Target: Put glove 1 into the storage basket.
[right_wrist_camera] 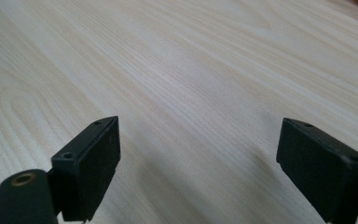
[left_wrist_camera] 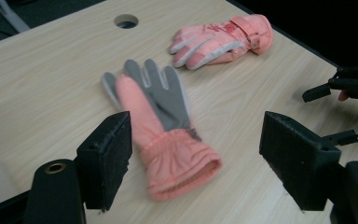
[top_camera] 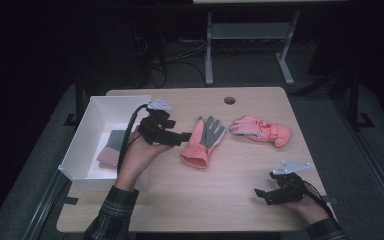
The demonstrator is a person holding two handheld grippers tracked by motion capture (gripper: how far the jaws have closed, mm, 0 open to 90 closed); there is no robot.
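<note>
Your left gripper (top_camera: 186, 136) hovers with fingers spread and empty just beside the nearer pink glove (top_camera: 203, 141) on the bench (top_camera: 220, 195), while your right gripper (top_camera: 261, 194) rests apart, fingers spread too.

This looks like a lab or recording room rather than a home. A plain light-wood desk (top_camera: 240, 190) with a round cable hole (top_camera: 229, 100) stands on grey carpet-like flooring in a dim room. Behind it, loose cables (top_camera: 180, 55) lie on the floor beside the metal legs of a second table (top_camera: 250, 35). The surroundings are dark and bare.
</note>
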